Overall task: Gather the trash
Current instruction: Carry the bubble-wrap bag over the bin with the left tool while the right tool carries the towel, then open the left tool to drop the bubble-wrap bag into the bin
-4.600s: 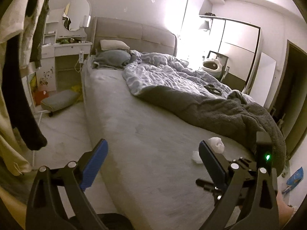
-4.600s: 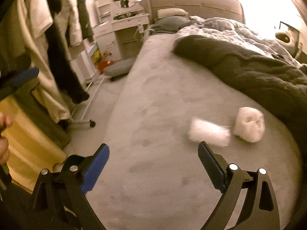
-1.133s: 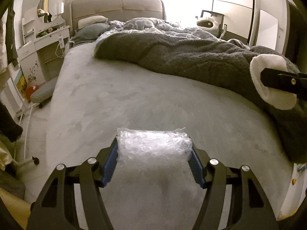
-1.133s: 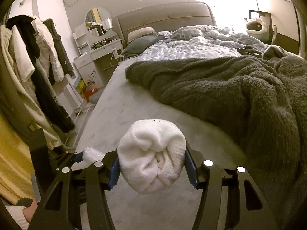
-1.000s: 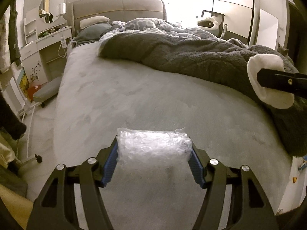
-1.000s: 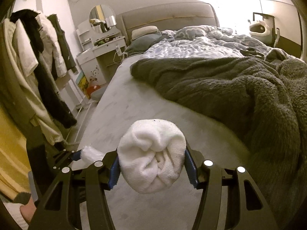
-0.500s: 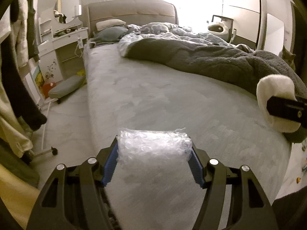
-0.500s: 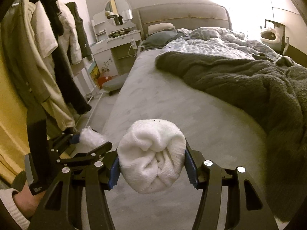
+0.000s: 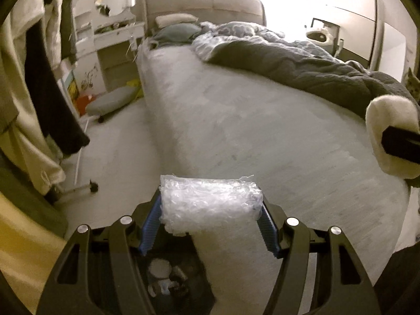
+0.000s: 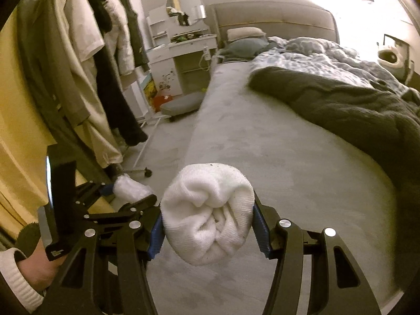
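The left gripper (image 9: 210,220) is clamped on a wad of clear bubble wrap (image 9: 210,202), both blue pads pressed against its ends. The wad hangs above the near left edge of the bed (image 9: 236,131), over the strip where mattress meets floor. Beneath the gripper a dark bin (image 9: 173,275) is visible at the foot of that edge, with small pale items inside; its contents cannot be identified. The right gripper (image 10: 207,228) is clamped on a rolled white towel (image 10: 207,223), which carries a few dark specks, held over the same near left edge of the bed. In the right wrist view the left gripper sits just beside and to the left of the right one, a hand (image 10: 36,265) in a white cuff behind it. A dark grey blanket (image 10: 354,110) lies bunched along the bed's right side. Clothes (image 10: 86,78) hang on a rack (image 10: 147,144) left of the bed.
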`<act>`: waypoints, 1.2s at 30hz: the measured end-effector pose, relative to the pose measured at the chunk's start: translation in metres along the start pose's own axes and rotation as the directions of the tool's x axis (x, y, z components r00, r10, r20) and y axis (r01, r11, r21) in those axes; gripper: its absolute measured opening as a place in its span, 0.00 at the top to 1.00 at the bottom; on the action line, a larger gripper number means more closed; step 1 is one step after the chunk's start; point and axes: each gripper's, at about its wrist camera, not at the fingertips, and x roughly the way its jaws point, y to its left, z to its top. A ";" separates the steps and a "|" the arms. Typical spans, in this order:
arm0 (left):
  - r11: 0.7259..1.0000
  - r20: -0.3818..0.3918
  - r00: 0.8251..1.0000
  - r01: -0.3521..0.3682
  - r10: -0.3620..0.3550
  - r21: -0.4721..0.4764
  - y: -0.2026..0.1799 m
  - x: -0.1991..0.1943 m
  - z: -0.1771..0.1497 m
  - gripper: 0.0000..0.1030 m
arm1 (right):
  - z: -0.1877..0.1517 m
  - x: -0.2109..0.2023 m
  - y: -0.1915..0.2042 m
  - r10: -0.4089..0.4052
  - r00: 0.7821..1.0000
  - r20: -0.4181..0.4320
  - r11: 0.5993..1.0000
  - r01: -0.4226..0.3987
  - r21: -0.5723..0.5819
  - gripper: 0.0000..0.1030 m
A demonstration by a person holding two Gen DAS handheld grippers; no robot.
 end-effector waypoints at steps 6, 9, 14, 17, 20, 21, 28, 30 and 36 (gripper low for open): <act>0.997 -0.073 0.997 -0.026 0.020 -0.078 0.033 0.011 -0.020 0.34 | 0.008 0.022 0.037 0.059 0.998 -0.017 0.997 -0.059 -0.043 0.44; 0.995 -0.115 0.992 -0.052 0.041 -0.086 0.049 0.018 -0.029 0.34 | 0.010 0.035 0.056 0.087 0.996 -0.033 0.994 -0.089 -0.064 0.44; 0.992 -0.190 0.980 -0.072 0.051 -0.105 0.070 0.031 -0.043 0.34 | 0.011 0.054 0.082 0.126 0.990 -0.060 0.987 -0.131 -0.092 0.44; 0.990 -0.232 0.972 -0.074 0.045 -0.120 0.083 0.039 -0.051 0.34 | 0.012 0.064 0.094 0.144 0.987 -0.070 0.984 -0.150 -0.097 0.44; 0.989 -0.285 0.957 -0.087 0.050 -0.120 0.092 0.049 -0.064 0.34 | 0.011 0.075 0.107 0.163 0.983 -0.087 0.980 -0.172 -0.104 0.44; 0.989 -0.298 0.953 -0.091 0.052 -0.118 0.094 0.051 -0.066 0.34 | 0.011 0.077 0.110 0.168 0.982 -0.091 0.978 -0.177 -0.106 0.44; 0.988 -0.418 0.908 -0.087 0.025 -0.129 0.111 0.071 -0.093 0.33 | 0.006 0.103 0.134 0.183 0.972 -0.146 0.972 -0.201 -0.122 0.44; 0.988 -0.445 0.895 -0.087 0.021 -0.129 0.114 0.076 -0.100 0.33 | 0.005 0.109 0.137 0.180 0.970 -0.161 0.972 -0.201 -0.125 0.44; 0.986 -0.537 0.843 -0.074 -0.016 -0.146 0.121 0.087 -0.122 0.33 | -0.005 0.131 0.152 0.174 0.960 -0.218 0.971 -0.205 -0.127 0.44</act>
